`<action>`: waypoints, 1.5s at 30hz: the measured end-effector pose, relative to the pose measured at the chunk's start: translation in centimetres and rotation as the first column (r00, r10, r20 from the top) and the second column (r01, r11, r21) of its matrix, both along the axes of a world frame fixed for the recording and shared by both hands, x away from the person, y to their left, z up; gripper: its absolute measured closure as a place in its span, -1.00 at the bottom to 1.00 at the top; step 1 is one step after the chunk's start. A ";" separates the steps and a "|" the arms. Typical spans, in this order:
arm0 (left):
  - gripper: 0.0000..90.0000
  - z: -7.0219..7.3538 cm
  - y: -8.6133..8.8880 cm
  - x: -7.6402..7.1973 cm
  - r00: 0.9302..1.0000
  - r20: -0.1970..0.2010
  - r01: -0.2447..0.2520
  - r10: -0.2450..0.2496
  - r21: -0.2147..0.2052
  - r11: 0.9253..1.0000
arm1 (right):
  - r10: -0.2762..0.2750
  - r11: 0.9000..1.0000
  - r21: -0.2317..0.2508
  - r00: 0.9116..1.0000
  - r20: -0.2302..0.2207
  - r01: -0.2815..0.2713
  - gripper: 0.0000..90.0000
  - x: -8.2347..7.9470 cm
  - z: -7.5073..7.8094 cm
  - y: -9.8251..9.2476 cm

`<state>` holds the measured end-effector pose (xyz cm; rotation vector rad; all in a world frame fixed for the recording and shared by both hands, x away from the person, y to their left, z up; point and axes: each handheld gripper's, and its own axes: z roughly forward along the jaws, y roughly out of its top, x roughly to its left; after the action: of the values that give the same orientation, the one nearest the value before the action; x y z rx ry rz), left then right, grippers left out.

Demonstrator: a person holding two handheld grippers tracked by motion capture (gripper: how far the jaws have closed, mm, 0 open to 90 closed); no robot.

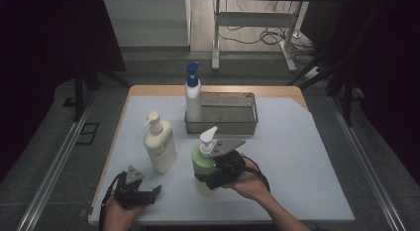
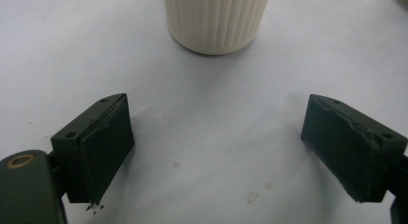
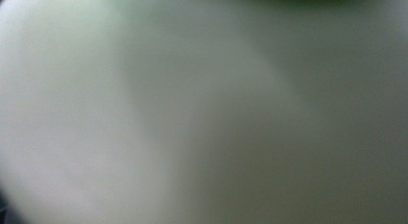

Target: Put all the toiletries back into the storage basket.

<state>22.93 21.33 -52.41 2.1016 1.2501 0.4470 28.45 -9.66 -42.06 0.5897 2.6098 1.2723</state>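
Three bottles (image 1: 159, 144) on white sheet (image 1: 292, 151); room dim, perhaps curtained.

Green bottle (image 1: 204, 166) right of cream bottle (image 1: 159, 144), tray (image 1: 247, 124) behind both

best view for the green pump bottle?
High view: the green pump bottle stands upright with its white pump visible, and the right gripper is at its body. The right gripper view gives a blurred pale-green surface, too close for detail. The left gripper view faces the cream bottle's base.
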 end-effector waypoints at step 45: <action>-0.77 0.0 0.0 0.0 1.000 0.001 0.000 0.000 0.000 1.000 | -0.223 0.974 0.038 0.974 0.046 0.221 -0.74 7.8 7.5 -3.0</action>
<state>22.98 21.34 -52.42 2.1016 1.2493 0.4475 36.25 -12.64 -34.52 0.8184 2.4065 1.2436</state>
